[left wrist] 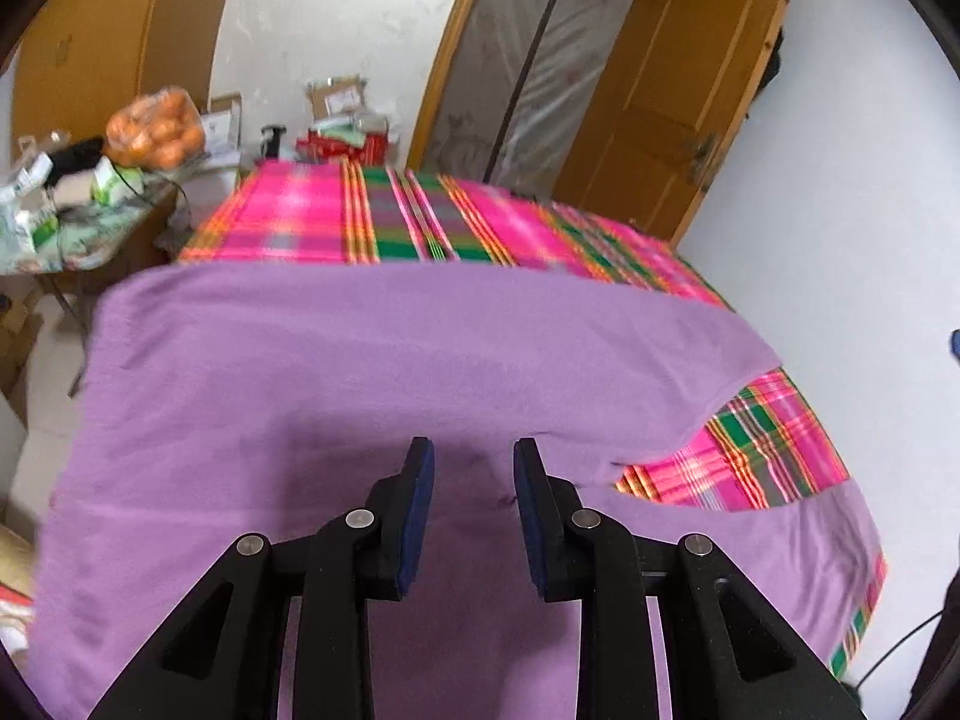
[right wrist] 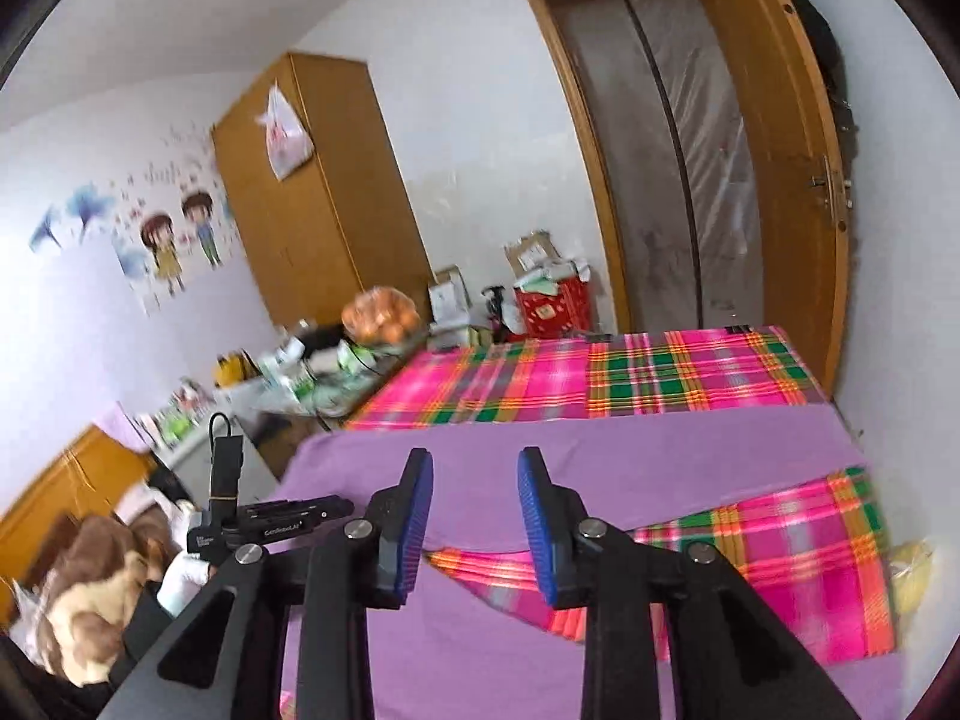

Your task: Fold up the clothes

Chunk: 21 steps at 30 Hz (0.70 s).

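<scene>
A purple garment [left wrist: 360, 372] lies spread across a bed with a pink and green plaid sheet [left wrist: 420, 216]. Part of it is folded, so a patch of plaid shows between two purple layers at the right. My left gripper [left wrist: 474, 450] hovers just above the cloth near its front edge, open, with nothing between its blue pads. My right gripper [right wrist: 475, 462] is raised over the same purple garment [right wrist: 600, 456], also open and empty. In the right wrist view the body of the left gripper [right wrist: 264, 525] shows at the left, held by a white-gloved hand [right wrist: 180, 582].
A cluttered side table [right wrist: 288, 384] with a bag of oranges [left wrist: 156, 126] and boxes stands left of the bed. A wooden door [left wrist: 690, 90] and a wardrobe [right wrist: 318, 192] stand behind. A white wall runs along the bed's right edge. A plush toy [right wrist: 90, 588] lies at the lower left.
</scene>
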{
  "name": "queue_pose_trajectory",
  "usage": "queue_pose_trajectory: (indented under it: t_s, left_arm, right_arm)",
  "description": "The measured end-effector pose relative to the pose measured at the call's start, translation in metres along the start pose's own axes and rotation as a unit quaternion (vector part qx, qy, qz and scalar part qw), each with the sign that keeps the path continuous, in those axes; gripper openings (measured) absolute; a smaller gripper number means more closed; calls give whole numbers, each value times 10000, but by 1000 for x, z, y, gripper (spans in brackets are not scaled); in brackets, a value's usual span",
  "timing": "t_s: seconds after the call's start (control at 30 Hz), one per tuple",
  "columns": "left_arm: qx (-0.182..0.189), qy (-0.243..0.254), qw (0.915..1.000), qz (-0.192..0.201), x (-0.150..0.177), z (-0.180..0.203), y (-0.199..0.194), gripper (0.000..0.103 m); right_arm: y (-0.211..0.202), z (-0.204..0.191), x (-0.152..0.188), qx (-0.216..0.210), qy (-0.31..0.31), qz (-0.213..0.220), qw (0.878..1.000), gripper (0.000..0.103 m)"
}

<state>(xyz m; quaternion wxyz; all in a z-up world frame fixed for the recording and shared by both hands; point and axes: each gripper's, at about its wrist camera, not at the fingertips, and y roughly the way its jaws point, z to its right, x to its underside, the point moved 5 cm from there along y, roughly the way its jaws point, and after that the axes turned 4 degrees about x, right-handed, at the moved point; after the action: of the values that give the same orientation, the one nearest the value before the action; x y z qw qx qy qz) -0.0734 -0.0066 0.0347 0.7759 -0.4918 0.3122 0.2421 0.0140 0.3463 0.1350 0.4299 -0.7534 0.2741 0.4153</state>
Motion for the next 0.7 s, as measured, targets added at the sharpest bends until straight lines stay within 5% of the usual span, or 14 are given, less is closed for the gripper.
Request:
queue_pose_trajectory:
  t_s: [0.13,0.33,0.53,0.7]
  left_arm:
    - [-426,187,9989,50,7,-26,-41,28]
    - [-1098,-156,9935,-255,46,-93,-61,28]
    - [-1142,-696,9909,-166,79,-127,-64,28]
    - [-1203,-615,9908,-88,76,-116,-67,28]
  right_arm:
    - [25,-22,31,-497,70,-301,9983,30]
    - [114,-48,100,-565,-96,-1483,9873,30]
    - [181,-72,142,-365,-811,-2413,9664,30]
    - [189,-64,145,-221,-1011,-2392,9654,18]
